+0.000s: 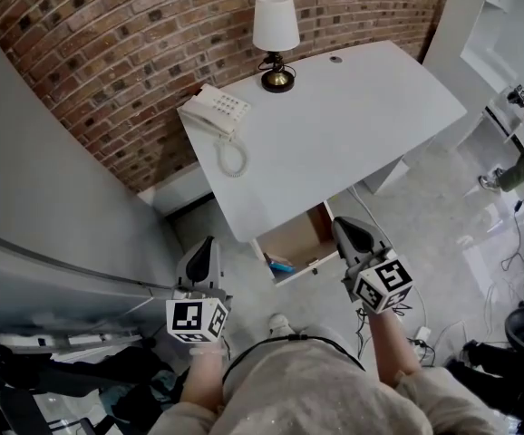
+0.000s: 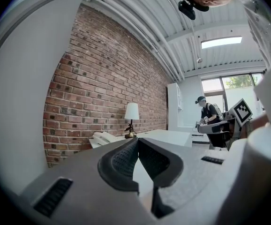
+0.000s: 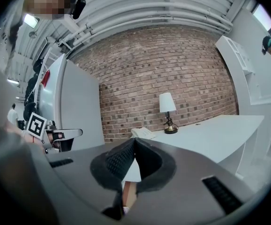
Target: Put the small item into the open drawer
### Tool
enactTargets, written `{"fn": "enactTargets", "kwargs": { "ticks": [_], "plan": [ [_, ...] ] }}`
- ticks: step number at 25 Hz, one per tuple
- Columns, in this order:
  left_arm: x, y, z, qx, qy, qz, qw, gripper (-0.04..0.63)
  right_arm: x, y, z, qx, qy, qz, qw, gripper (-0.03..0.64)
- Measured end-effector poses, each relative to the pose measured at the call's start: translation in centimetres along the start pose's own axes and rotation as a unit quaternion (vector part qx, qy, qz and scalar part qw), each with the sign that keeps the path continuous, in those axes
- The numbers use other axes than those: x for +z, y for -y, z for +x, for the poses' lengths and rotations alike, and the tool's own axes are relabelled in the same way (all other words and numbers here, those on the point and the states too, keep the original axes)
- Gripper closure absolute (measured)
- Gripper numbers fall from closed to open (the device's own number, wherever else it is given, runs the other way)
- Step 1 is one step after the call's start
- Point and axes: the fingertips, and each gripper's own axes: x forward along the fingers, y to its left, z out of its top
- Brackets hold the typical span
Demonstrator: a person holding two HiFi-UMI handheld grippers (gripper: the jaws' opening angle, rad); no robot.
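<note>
Under the front edge of the white desk (image 1: 334, 125) a wooden drawer (image 1: 296, 240) stands pulled out. A small blue item (image 1: 280, 265) lies inside it near the front left corner. My left gripper (image 1: 205, 246) hovers left of the drawer, its jaws closed together with nothing between them (image 2: 137, 140). My right gripper (image 1: 344, 227) hangs just right of the drawer's front, also shut and empty (image 3: 134, 139). Both point toward the desk and the brick wall.
A white telephone (image 1: 215, 111) with a coiled cord sits at the desk's left corner, and a small lamp (image 1: 276, 39) stands at the back edge. A grey partition (image 1: 35, 179) rises on the left. A person (image 2: 206, 114) works in the far background.
</note>
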Motion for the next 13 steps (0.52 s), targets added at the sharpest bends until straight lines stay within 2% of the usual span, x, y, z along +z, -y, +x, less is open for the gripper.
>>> {"fn": "enactTargets", "kwargs": {
  "ticks": [13],
  "plan": [
    [-1.3, -0.4, 0.1, -0.006, -0.010, -0.004, 0.9999, 0.591, -0.4, -0.3, 0.6, -0.002, 0.004, 0.003, 1.000, 0.612]
  ]
}}
